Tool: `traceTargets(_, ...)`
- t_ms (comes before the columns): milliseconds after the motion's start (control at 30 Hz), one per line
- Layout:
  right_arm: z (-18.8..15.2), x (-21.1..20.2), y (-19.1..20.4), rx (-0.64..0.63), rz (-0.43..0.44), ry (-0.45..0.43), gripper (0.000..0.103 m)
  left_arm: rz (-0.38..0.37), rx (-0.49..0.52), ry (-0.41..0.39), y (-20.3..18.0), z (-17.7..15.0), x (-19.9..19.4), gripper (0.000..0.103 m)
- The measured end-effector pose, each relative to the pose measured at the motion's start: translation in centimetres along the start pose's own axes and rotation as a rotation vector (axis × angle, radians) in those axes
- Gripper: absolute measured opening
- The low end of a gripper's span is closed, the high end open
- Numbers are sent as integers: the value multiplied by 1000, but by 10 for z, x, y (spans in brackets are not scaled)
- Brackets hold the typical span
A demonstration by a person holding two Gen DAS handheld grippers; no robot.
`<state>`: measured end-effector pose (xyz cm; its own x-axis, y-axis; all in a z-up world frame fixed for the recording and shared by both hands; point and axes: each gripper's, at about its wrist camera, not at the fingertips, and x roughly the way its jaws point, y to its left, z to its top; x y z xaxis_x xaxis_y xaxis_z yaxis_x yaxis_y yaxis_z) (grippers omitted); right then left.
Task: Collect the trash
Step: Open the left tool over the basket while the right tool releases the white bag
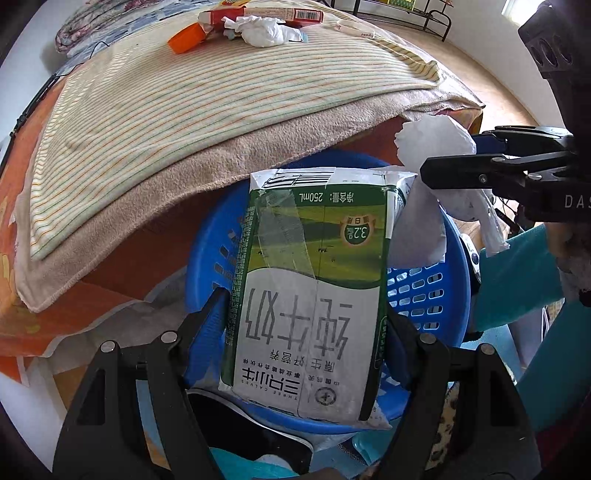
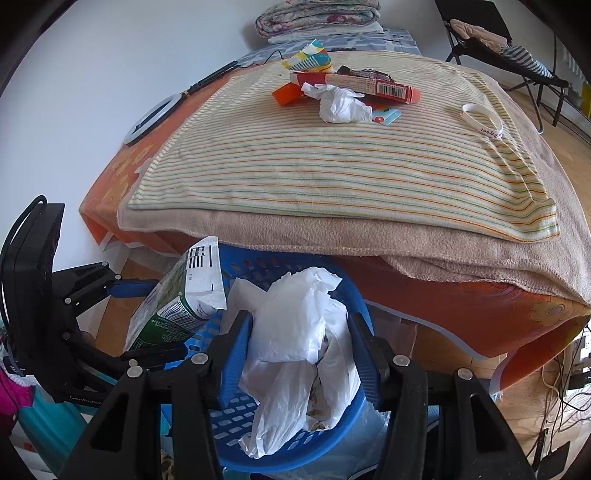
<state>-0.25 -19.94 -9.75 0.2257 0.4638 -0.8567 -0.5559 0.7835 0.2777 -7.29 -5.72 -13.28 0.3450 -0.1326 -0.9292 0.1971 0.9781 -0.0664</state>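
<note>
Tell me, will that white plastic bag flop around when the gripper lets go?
Probably. The white plastic bag droops crumpled between the right gripper fingers, so it looks floppy and light. It would likely drop softly into the blue basket.

White wall (image 2: 122,66) fills upper left of right wrist view, plain, evenly lit by daylight. Bed (image 2: 480,306) with orange flowered sheet takes centre; a tan blanket (image 2: 369,236) over it, a striped cloth (image 2: 295,166) on top. Folded floral quilt (image 2: 317,14) stacked at top centre against the wall. Black cable (image 2: 214,75) runs along the bed's left edge. Wooden floor (image 2: 576,147) at right. Black folding chair (image 2: 517,48) upper right, draped with clothes. Tangle of cords (image 2: 561,387) on floor, lower right. Bright window light at upper right corner of left wrist view.
</note>
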Motion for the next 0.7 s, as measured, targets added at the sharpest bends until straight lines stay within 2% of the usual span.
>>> traceTargets(367, -1, 4, 1, 6, 9, 16, 61, -1, 11, 37, -4, 1, 10, 78)
traceTargets(433, 0, 4, 1, 7, 7, 16, 66, -5, 12, 47, -5, 1, 12, 78)
traceTargets(700, 1, 4, 3, 7, 24, 15, 67, -27, 32, 40, -12, 3, 11, 78)
